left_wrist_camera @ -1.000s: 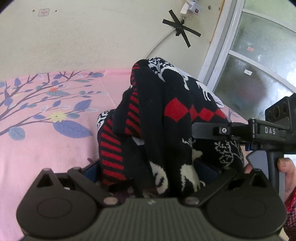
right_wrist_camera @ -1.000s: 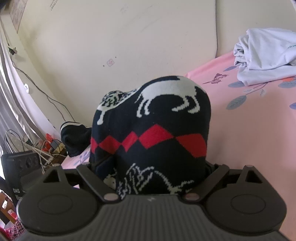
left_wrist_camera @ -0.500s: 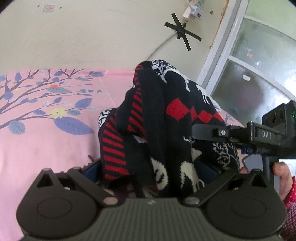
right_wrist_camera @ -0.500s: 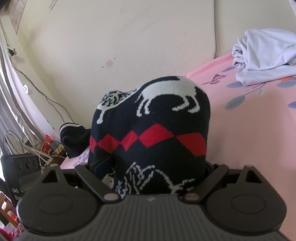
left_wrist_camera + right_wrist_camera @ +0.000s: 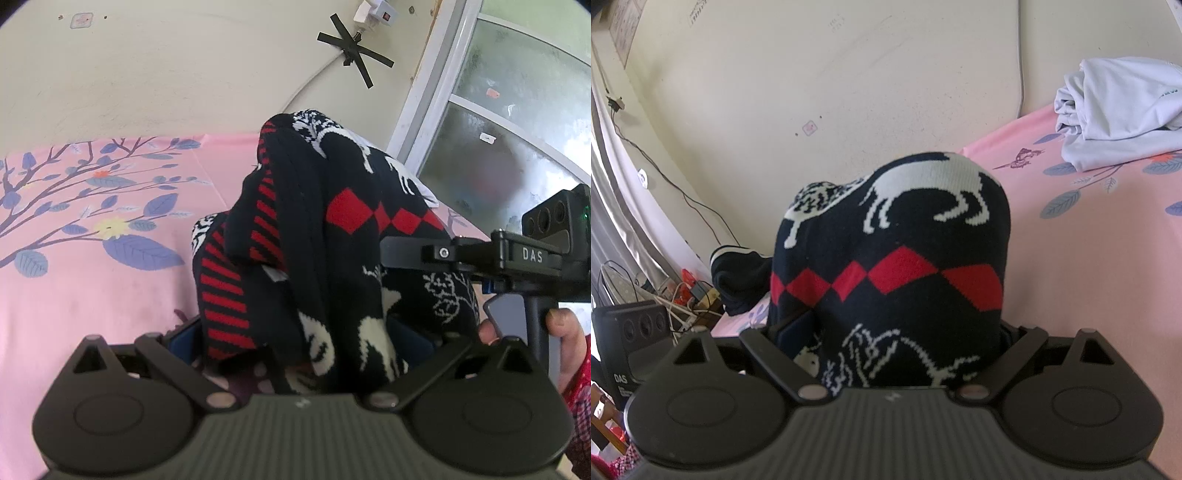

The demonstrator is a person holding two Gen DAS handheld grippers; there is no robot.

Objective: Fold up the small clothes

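Our left hand-held gripper pinching a bunched dark knitted sweater, our right hand-held gripper clamped on the same sweater's other end, garment lifted above the pink leaf-print bed, a crumpled white shirt well apart near the wall.

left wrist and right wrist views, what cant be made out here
- Left gripper fingers: left wrist view, buried under the reindeer-pattern knit sweater.
- Right gripper fingers: right wrist view, the sweater drapes over them.
- Sweater's outline, sleeves, hem: bunched, filling both views.
- Person's hand: cut off by the left wrist view's right edge.
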